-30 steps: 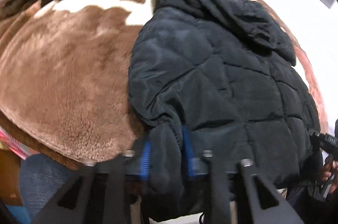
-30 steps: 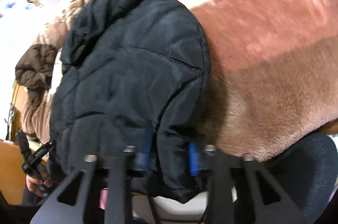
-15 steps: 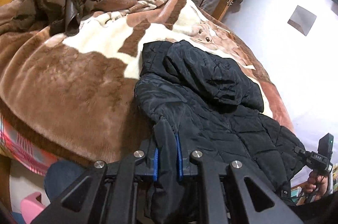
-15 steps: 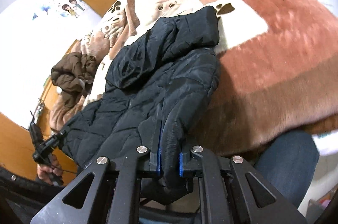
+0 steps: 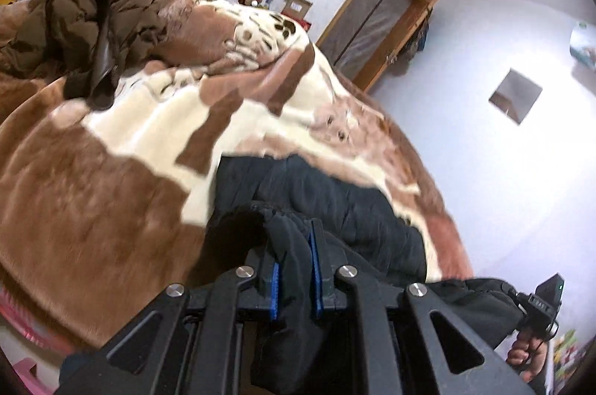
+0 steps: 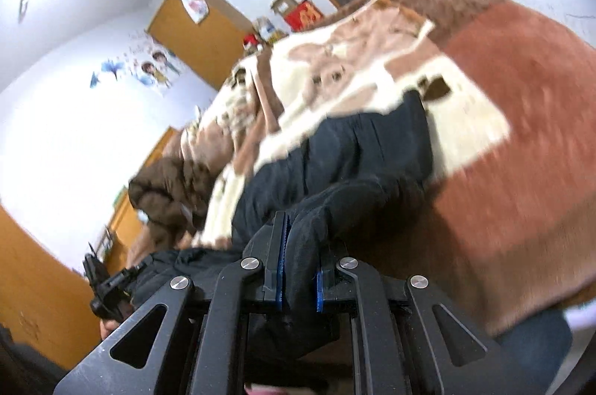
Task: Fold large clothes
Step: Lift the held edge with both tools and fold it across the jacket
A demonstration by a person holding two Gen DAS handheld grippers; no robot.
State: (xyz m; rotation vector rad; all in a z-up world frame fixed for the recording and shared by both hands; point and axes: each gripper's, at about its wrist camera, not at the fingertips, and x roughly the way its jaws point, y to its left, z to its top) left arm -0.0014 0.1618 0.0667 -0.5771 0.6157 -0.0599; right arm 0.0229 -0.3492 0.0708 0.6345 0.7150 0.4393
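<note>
A black quilted jacket (image 5: 346,209) (image 6: 350,149) lies on a brown and cream fleece blanket (image 5: 93,179) (image 6: 521,119) covering a bed. Its near hem is lifted off the bed. My left gripper (image 5: 294,264) is shut on a fold of the jacket's near edge, black cloth bunched between the blue pads. My right gripper (image 6: 300,264) is shut on the other near corner in the same way. Each view shows the other gripper held in a hand at the frame's edge, the right gripper (image 5: 540,302) and the left gripper (image 6: 108,283). The jacket's far part still rests on the blanket.
A brown puffer jacket (image 5: 97,11) (image 6: 167,194) lies heaped at the bed's far side. Wooden doors (image 5: 376,22) and a wardrobe (image 6: 201,26) stand by white walls behind. A jeans-clad leg (image 6: 529,346) is at the bed's near edge.
Both grippers have risen with the jacket's near edge pinched in them, and tilted up toward the room. The jacket's hem has come up off the bed.
</note>
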